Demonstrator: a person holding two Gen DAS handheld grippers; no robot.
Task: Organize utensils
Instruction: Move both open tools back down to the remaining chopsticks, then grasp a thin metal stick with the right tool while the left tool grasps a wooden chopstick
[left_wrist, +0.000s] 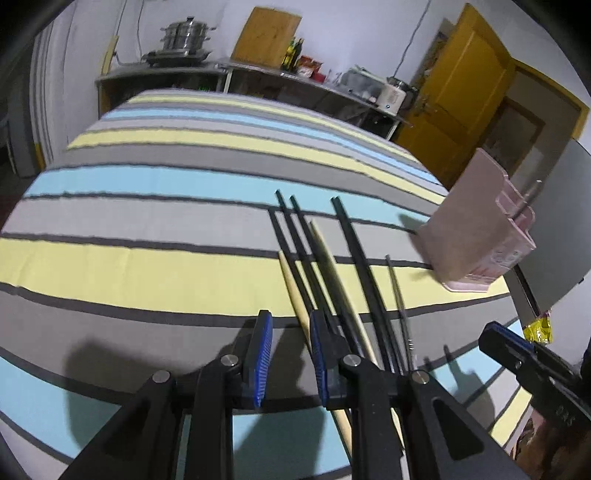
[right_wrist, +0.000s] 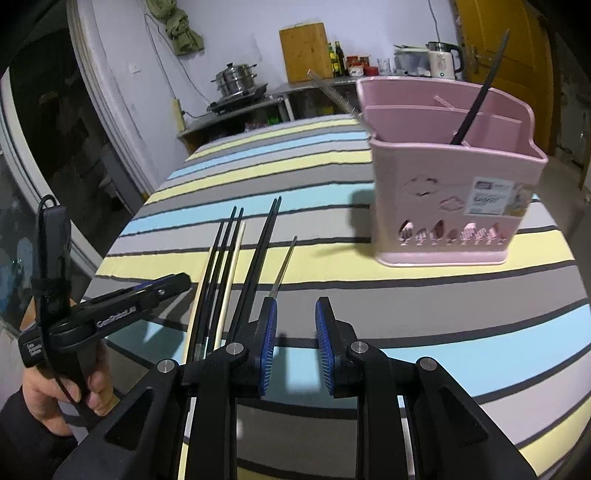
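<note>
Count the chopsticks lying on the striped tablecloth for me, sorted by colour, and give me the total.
black chopsticks: 4 (they lie close together, so this count is less certain)
cream chopsticks: 2
grey metal chopstick: 1
Total: 7

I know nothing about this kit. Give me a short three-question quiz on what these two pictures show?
1. True or false: the left gripper holds a chopstick.
2. What already stands in the pink utensil holder? A) black chopstick B) spoon C) fork
3. Fill in: loose chopsticks lie on the ____ tablecloth.

Key: 1 false, both it and the right gripper are empty. 2 A, the black chopstick. 3 striped.
</note>
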